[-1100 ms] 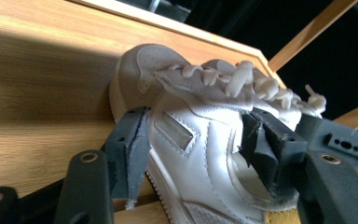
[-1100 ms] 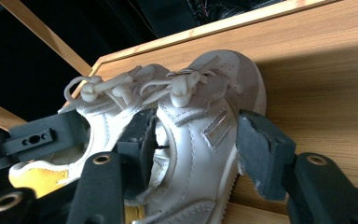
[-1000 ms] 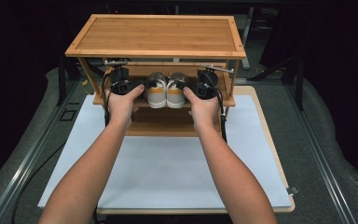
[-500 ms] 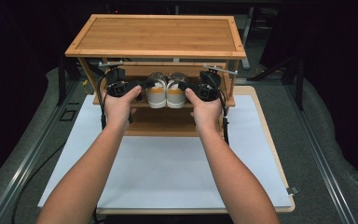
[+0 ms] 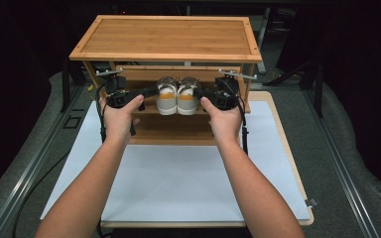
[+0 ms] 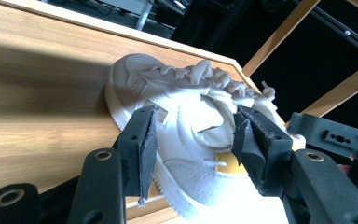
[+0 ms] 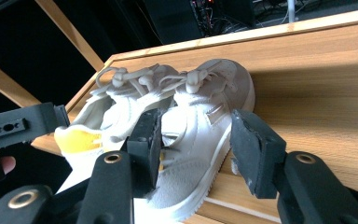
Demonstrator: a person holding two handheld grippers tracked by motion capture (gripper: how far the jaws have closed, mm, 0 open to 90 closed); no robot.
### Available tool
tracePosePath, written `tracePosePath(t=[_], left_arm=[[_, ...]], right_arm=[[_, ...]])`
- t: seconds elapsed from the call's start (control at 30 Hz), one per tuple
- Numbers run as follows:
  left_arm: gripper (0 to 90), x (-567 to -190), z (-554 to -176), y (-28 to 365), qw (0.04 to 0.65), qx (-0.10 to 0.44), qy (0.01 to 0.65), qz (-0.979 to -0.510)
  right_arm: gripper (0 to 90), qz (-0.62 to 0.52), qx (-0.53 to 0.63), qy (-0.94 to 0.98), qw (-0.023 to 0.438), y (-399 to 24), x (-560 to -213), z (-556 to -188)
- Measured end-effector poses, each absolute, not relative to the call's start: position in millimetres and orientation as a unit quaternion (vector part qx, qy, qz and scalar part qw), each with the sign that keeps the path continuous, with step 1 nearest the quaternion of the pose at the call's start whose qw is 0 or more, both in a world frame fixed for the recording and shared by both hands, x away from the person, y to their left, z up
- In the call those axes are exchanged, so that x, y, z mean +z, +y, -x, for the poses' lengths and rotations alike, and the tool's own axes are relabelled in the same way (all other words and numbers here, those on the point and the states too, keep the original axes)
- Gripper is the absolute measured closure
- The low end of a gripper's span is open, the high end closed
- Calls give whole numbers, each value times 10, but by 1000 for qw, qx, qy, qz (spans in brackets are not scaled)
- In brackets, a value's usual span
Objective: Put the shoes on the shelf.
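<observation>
**Two grippers flanking a pair of shoes on the rack shelf**

Two white shoes stand side by side on the middle shelf of a bamboo rack, heels toward the person. The rack stands on a white mat over a wooden board, with grey floor and dark surroundings beyond.

The left gripper sits just left of the pair. In the left gripper view, its jaws straddle the nearer shoe at mid-length; the jaws have just been closing. One pad lies at the sole edge and the other at the collar, but firm contact is not confirmed, so the jaws count as apart.

The right gripper sits just right of the pair. Its jaws have also just been closing. In the right gripper view, one pad lies against the upper of its nearer shoe; the other pad stands clear of the sole with a visible gap.

The rack's top panel hides the shoe toes in the high view. The lower shelf behind the hands is hard to make out.
</observation>
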State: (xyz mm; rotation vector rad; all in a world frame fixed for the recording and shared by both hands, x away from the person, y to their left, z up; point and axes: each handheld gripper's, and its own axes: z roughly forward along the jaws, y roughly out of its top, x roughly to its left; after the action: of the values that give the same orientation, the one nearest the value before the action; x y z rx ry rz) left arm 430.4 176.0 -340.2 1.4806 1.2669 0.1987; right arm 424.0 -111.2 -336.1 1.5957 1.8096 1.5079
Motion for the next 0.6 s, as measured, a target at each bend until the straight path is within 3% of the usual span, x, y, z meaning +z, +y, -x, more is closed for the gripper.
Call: tracePosePath(t=[0.23, 0.43, 0.6], left_arm=[[490, -3406, -4269, 1836, 557, 79, 533, -632], [495, -3454, -4274, 1918, 557, 87, 547, -619], [617, -3552, -4256, 1932, 561, 89, 547, -615]], right_arm=[[555, -538, 524, 643, 150, -1146, -3389, -4173], [626, -540, 532, 638, 137, -1189, -3426, -4161], [716, -537, 526, 643, 149, -1235, -3478, -4160]])
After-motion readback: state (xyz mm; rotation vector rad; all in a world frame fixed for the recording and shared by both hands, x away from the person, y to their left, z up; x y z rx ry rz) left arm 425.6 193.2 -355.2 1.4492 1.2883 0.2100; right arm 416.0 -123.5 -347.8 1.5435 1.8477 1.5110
